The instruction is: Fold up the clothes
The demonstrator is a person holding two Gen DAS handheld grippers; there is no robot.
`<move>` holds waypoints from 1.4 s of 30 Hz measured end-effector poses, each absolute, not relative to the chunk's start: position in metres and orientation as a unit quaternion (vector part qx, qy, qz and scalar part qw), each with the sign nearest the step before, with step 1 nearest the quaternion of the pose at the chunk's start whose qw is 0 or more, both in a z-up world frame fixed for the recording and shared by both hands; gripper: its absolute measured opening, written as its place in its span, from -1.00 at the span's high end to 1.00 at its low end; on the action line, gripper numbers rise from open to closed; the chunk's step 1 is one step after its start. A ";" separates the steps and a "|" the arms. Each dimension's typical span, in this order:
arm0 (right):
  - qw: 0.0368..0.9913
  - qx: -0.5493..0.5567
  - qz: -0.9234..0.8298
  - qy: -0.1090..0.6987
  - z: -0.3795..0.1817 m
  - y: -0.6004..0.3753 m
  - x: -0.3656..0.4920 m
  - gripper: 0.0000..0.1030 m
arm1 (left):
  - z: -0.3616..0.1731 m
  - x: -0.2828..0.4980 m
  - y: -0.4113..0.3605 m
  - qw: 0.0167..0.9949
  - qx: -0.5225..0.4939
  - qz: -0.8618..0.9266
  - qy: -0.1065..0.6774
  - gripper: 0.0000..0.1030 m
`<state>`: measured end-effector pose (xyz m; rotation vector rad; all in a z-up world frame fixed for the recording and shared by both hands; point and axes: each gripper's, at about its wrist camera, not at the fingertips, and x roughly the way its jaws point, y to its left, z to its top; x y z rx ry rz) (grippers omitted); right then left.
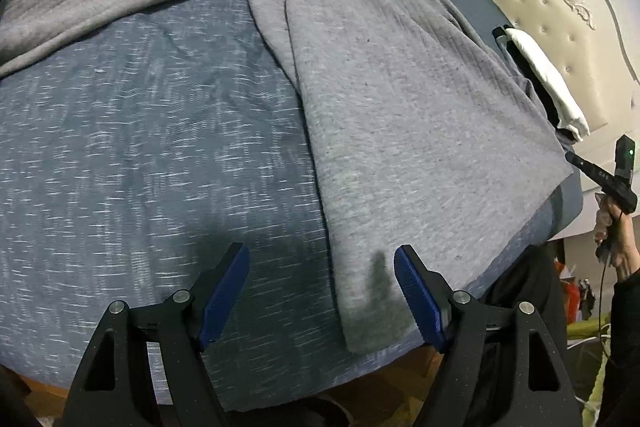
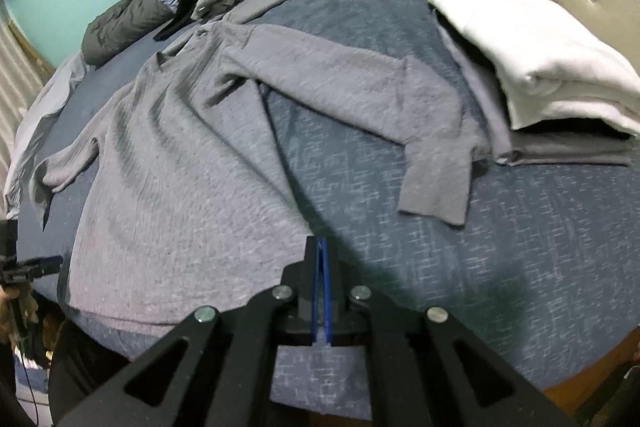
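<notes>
Now the left gripper (image 1: 322, 293) is wide open w/ nothing held, over the gray sweater (image 1: 400, 107) hem at bottom center, right gripper (image 2: 322, 291) closed empty, so a shallow pinch may catch the blue bedsheet (image 1: 140, 147) too.

Your grey sweater (image 1: 400, 115) loses one sleeve past the left frame edge in the left wrist view, and the folded pile (image 2: 552, 79) at upper right runs off the right edge.
</notes>
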<state>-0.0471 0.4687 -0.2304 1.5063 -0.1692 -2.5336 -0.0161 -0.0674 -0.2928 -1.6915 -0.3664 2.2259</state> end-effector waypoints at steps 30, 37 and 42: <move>0.073 0.503 -0.860 -0.044 -0.233 0.466 -0.054 0.96 | -0.285 -0.011 -0.077 0.155 -0.588 0.784 -0.124 -0.52; 0.082 0.509 -0.856 -0.046 -0.237 0.464 -0.055 0.96 | -0.301 -0.013 -0.058 0.172 -0.600 0.767 -0.145 -0.53; 0.086 0.512 -0.853 -0.059 -0.240 0.468 -0.053 0.96 | -0.307 -0.011 -0.045 0.181 -0.603 0.763 -0.149 -0.52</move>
